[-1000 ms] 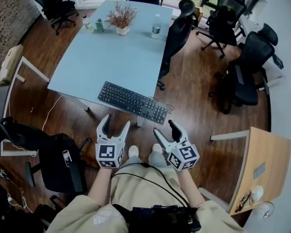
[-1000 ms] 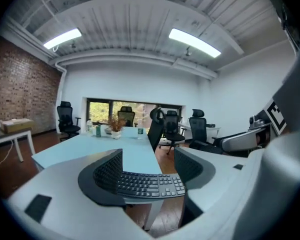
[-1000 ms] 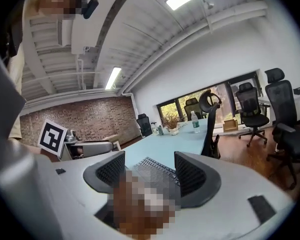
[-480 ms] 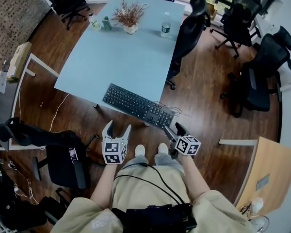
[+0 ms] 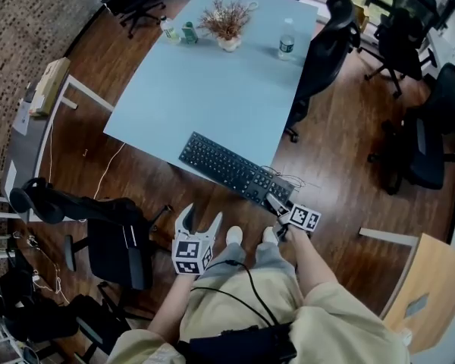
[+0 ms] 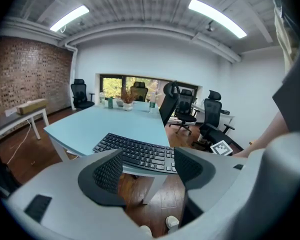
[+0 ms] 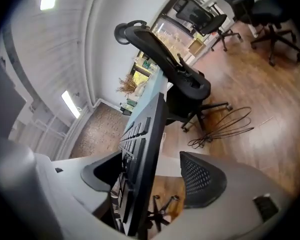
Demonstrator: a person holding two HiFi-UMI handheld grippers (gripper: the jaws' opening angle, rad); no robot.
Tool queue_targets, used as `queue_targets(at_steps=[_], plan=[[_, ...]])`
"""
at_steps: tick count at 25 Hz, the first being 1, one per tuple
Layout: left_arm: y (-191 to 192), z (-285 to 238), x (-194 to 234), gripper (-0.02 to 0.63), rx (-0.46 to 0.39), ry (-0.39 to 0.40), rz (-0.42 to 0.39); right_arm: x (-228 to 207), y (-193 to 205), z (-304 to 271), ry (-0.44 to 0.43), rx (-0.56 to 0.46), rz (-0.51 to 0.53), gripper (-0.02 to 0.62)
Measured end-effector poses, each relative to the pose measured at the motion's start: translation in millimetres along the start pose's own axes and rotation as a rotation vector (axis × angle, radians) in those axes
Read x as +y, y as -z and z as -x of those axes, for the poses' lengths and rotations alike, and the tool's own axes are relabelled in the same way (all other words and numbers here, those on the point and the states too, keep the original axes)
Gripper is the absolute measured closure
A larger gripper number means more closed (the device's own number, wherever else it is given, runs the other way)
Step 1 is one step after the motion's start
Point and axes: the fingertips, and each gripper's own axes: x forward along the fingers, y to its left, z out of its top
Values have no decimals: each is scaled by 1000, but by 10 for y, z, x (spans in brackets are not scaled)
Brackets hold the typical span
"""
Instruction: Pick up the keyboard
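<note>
A black keyboard lies slantwise at the near edge of the light blue table. My right gripper is rolled onto its side at the keyboard's right end. In the right gripper view the keyboard stands edge-on between the jaws of the right gripper; they have just been opening, and a gap shows beside one pad. My left gripper hangs open below the table edge, over the floor. In the left gripper view the keyboard lies ahead, beyond the empty left gripper.
A dried plant in a white pot, a water bottle and small bottles stand at the table's far end. A black office chair is at its right side, another chair at my left. Cable lies on the wooden floor.
Both grippers have sunk toward the table edge. The right one rolled onto its side and came to the keyboard's right end, which now sits between its jaws. The left stayed open.
</note>
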Motion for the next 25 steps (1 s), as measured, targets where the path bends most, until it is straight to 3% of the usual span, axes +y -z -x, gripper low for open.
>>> queue_targets(at_steps=[2, 5, 11, 18, 22, 25], plan=[[42, 46, 76, 285, 6, -27, 8, 77, 12, -80, -60, 16, -16, 269], [76, 88, 178, 285, 7, -55, 24, 234, 16, -139, -89, 49, 32, 407], [-71, 46, 202, 285, -33, -62, 38, 649, -161, -46, -162, 1, 128, 458], [-417, -24, 212, 285, -115, -43, 63, 1844, -806, 95, -295, -74, 424, 505], [-724, 45, 245, 285, -190, -32, 70, 2148, -1046, 265, -320, -107, 424, 505], [-1002, 150, 241, 285, -255, -16, 39, 2462, -1184, 520, -426, -173, 431, 505]])
